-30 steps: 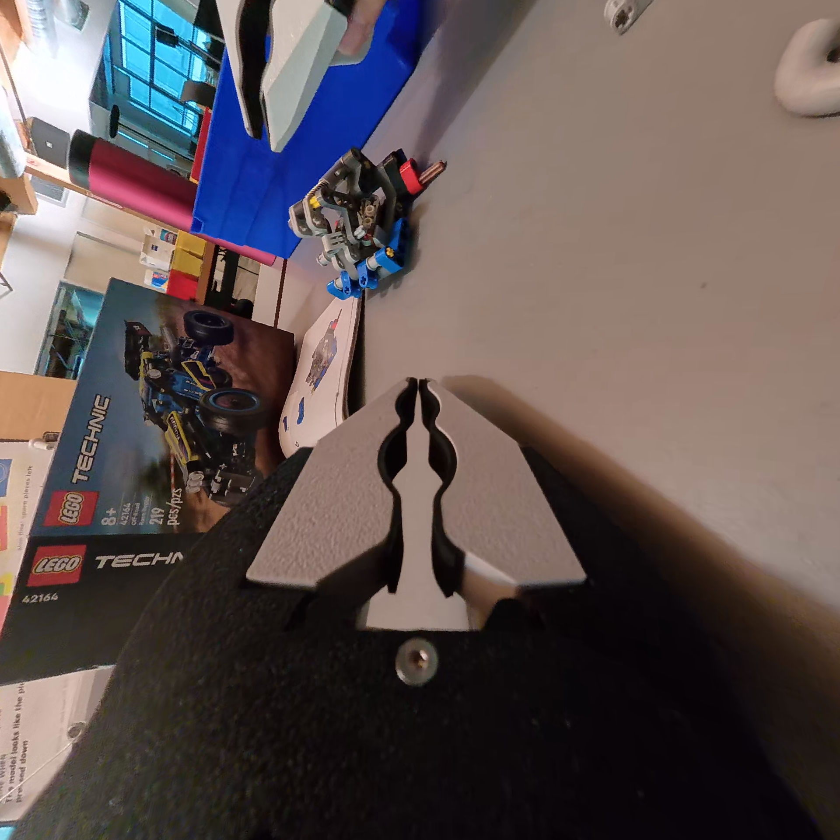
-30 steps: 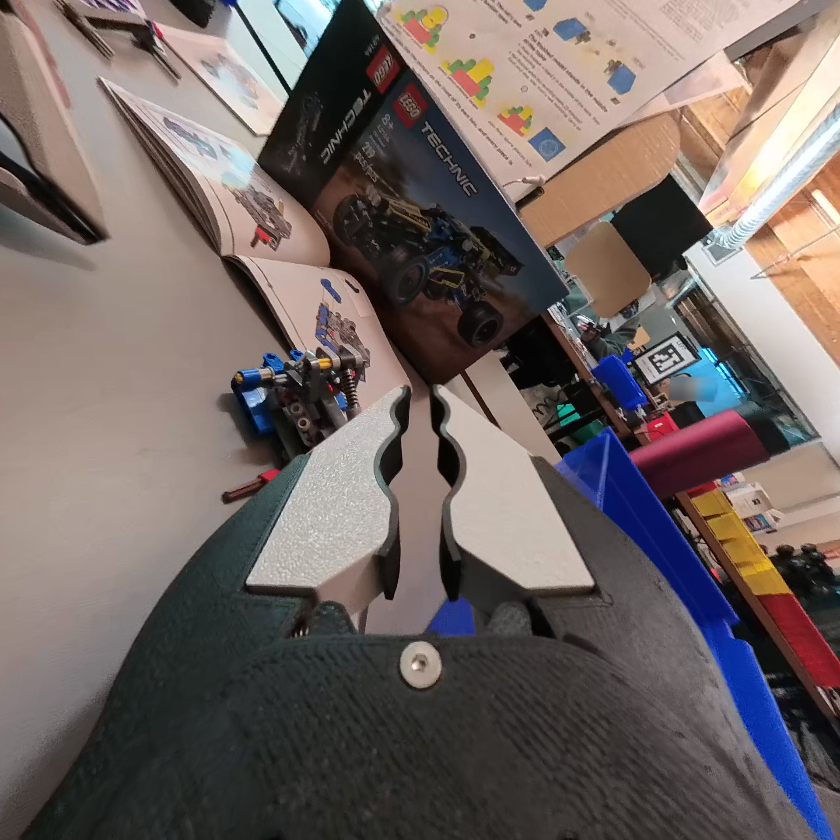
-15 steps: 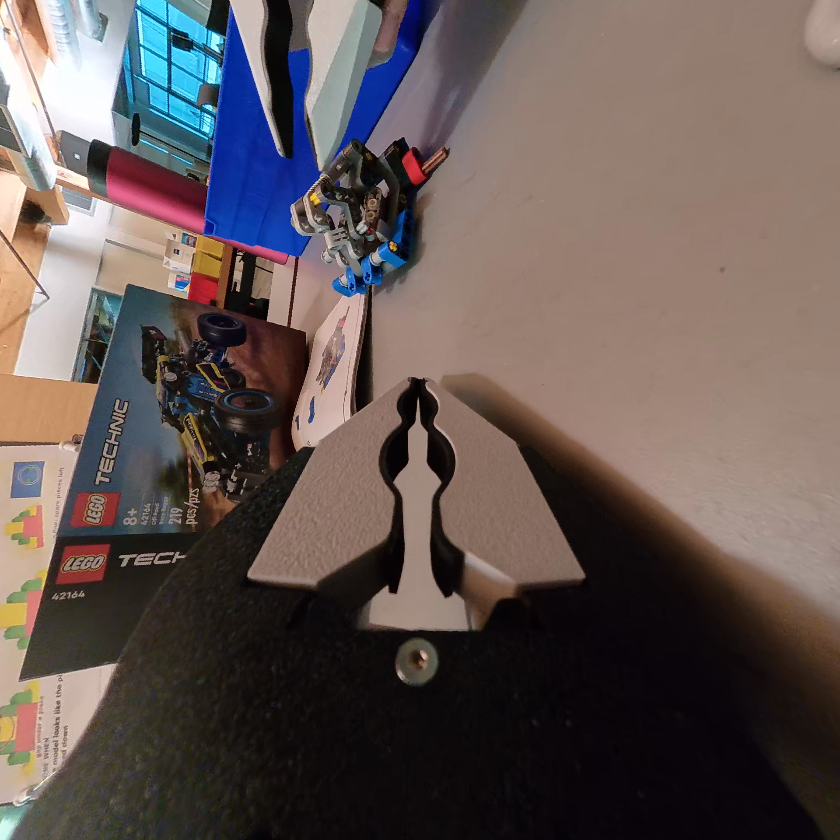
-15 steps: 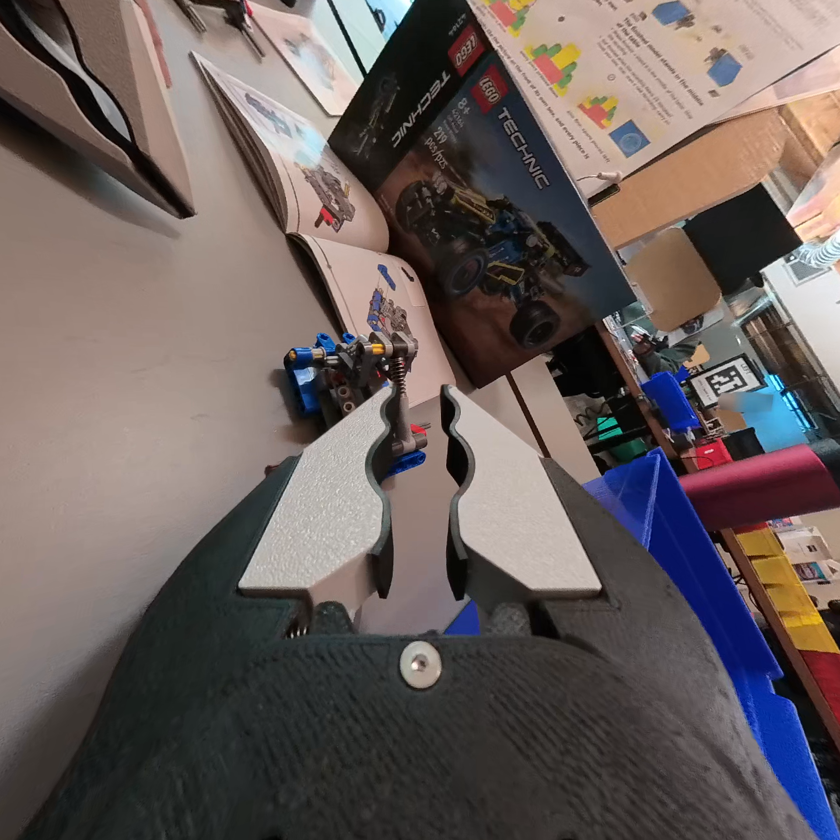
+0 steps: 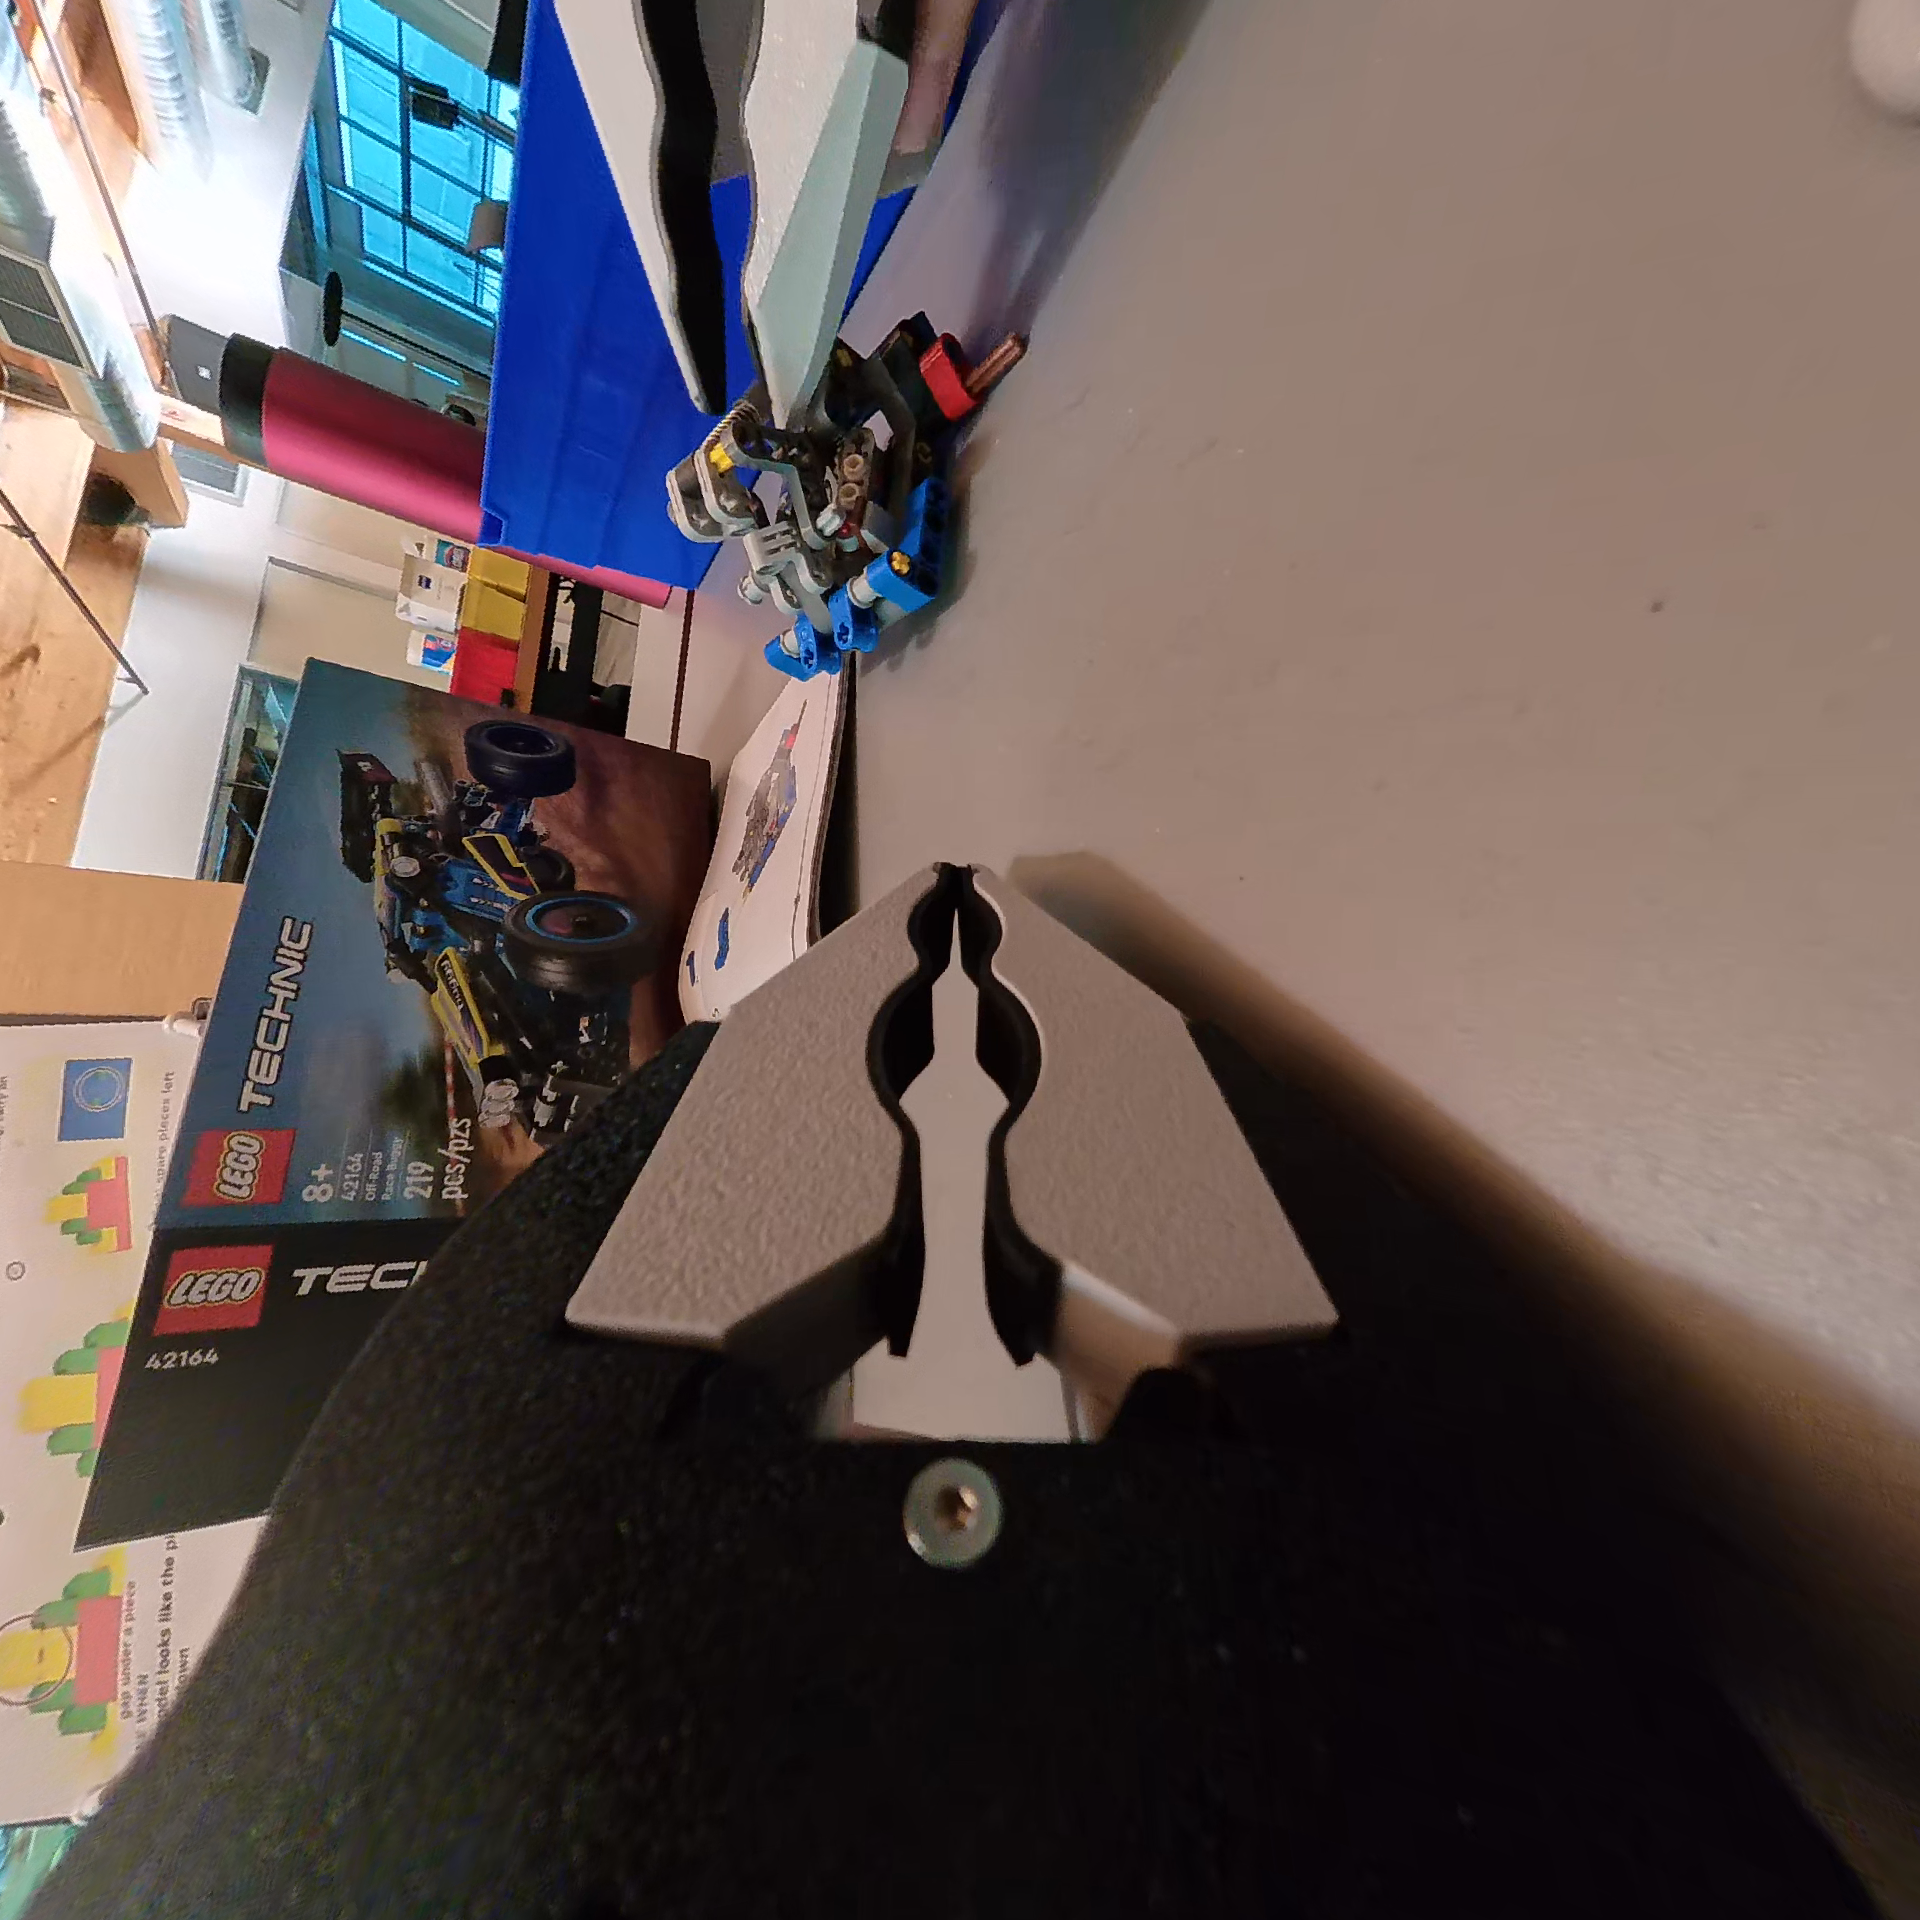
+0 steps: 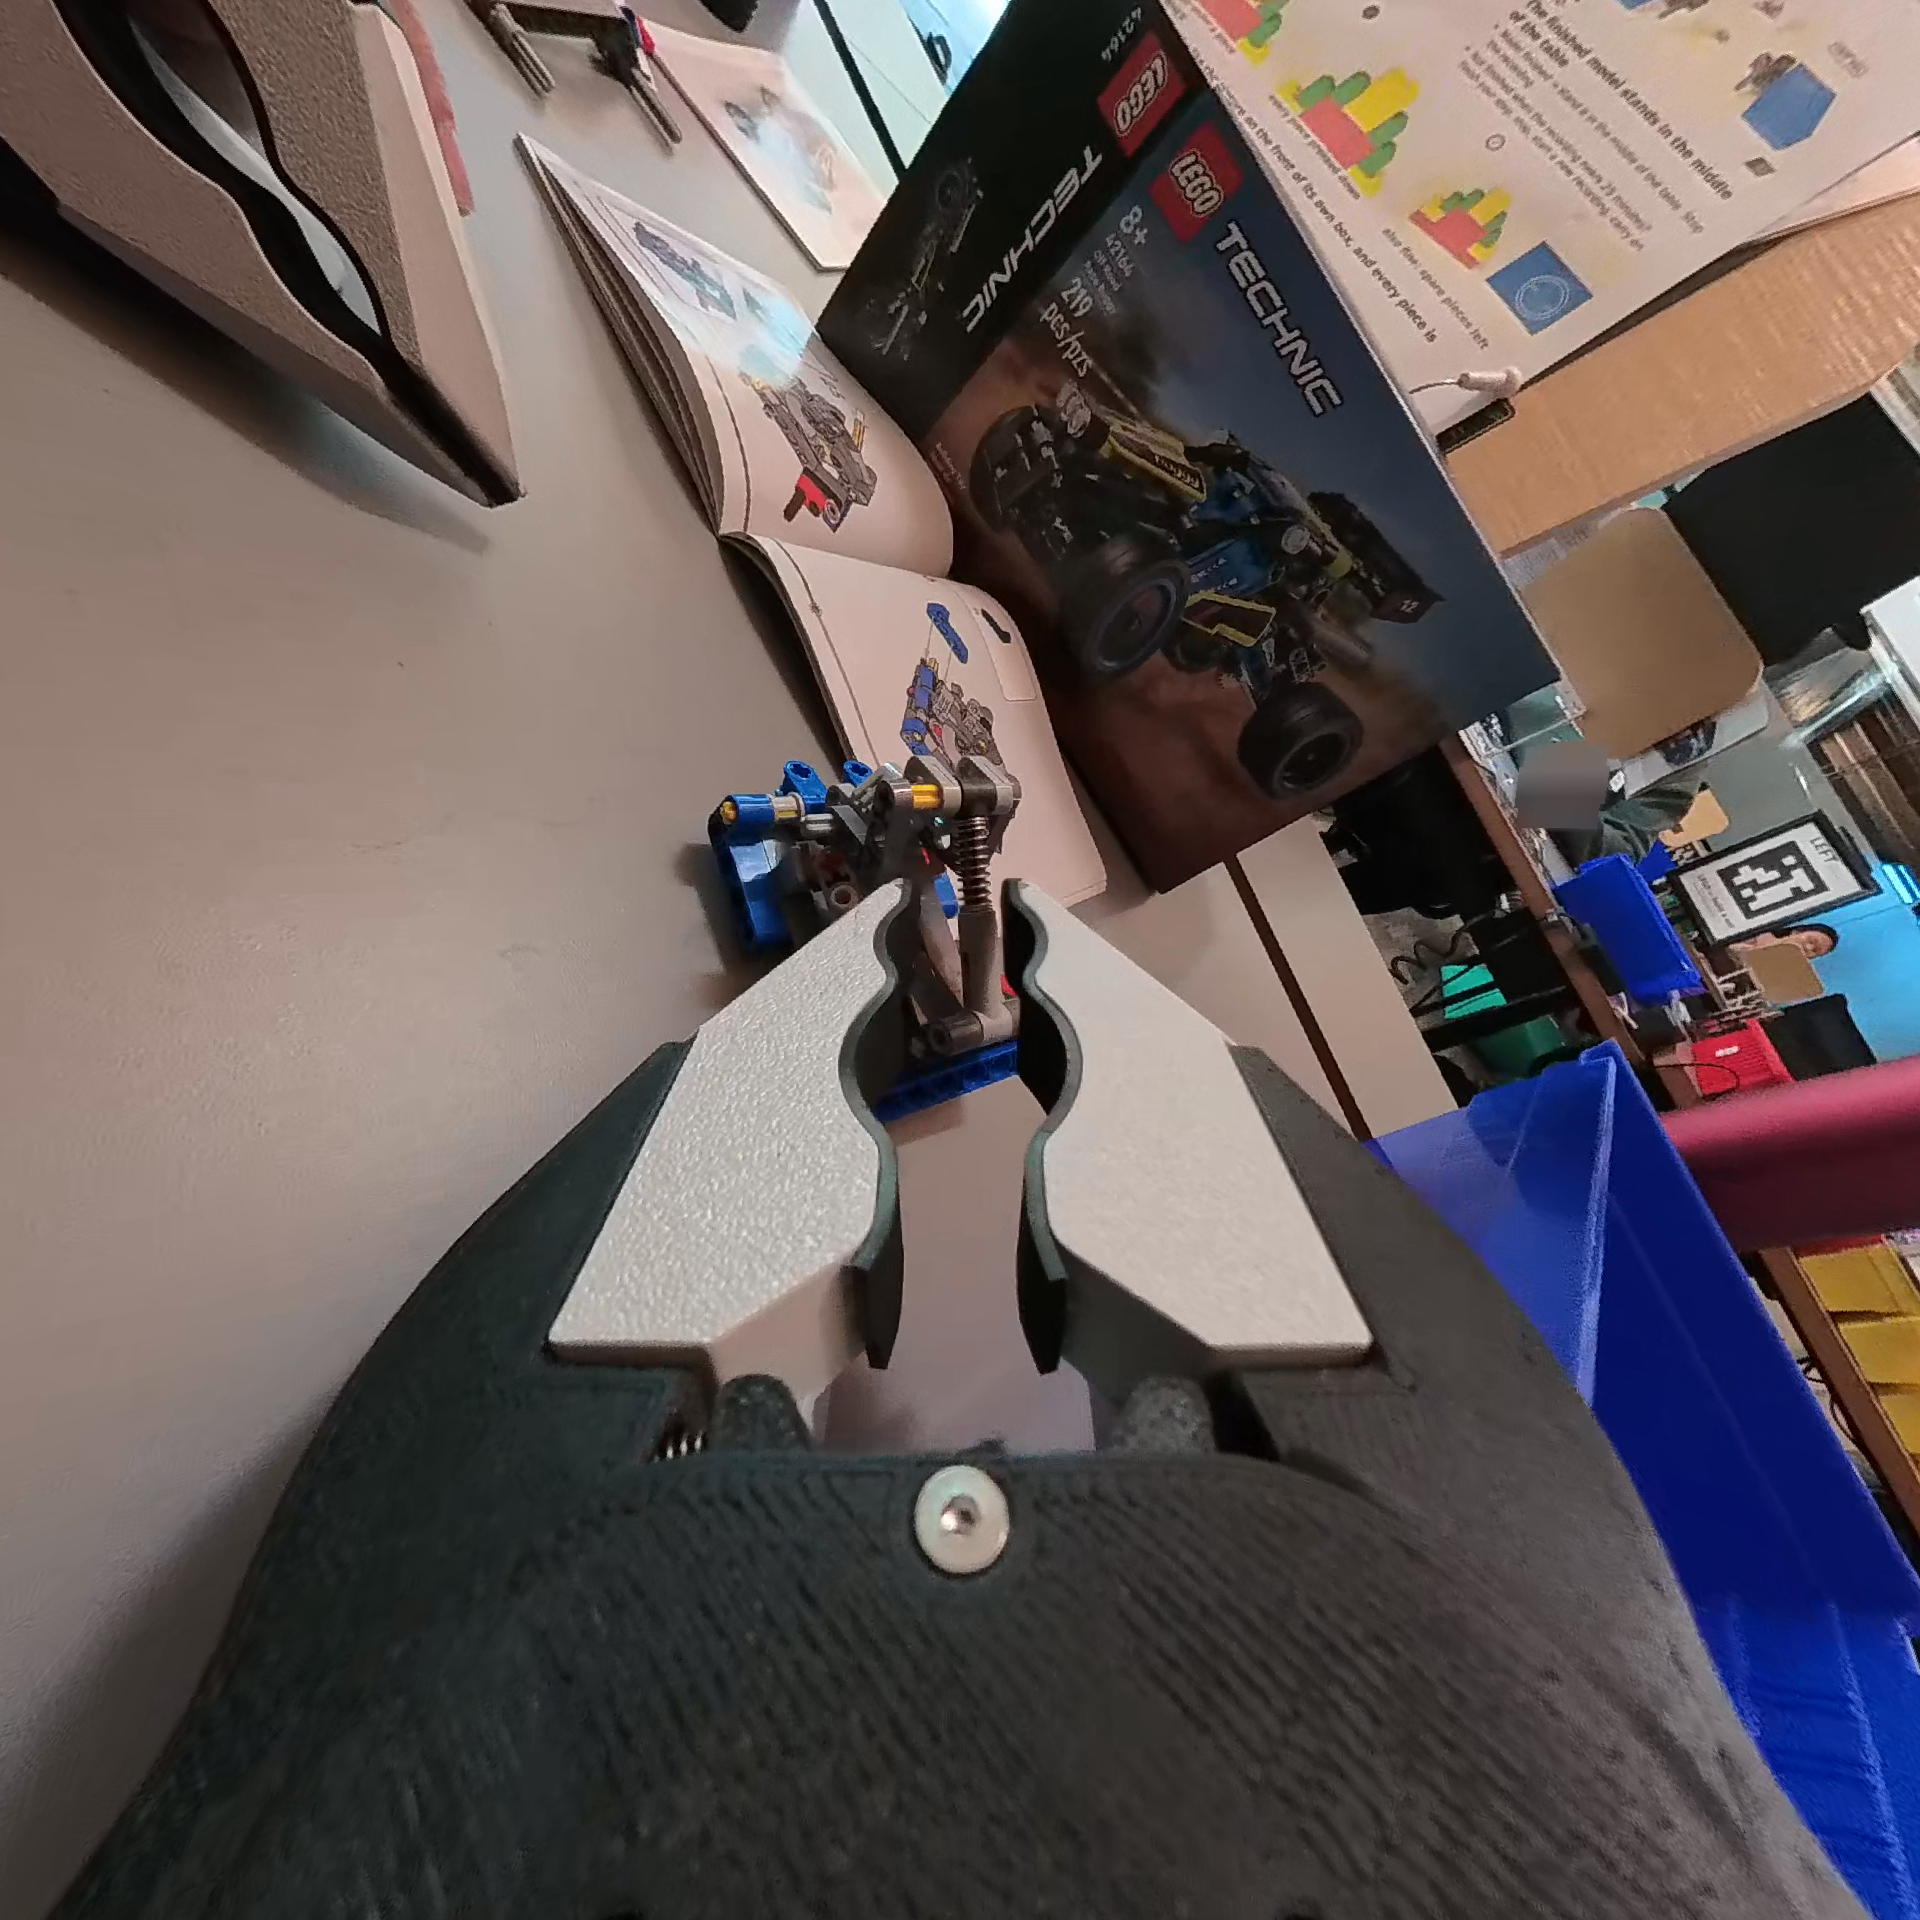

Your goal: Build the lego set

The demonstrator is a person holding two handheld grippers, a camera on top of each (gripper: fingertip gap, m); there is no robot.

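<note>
On grey desk (image 5: 1455,520): one brick model (image 6: 873,831) between spread right tongs (image 6: 951,904), untouched; left tongs (image 5: 954,871) pressed together, well apart.

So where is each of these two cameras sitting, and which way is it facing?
Left wrist view: on the left gripper, low and tilted over the grey table, facing the toy model; its fingers are together.
Right wrist view: on the right gripper, facing the model up close; its fingers straddle the model's rear.
Shared: the model, open booklet, toy box, blue bin, and each other's gripper.
</note>
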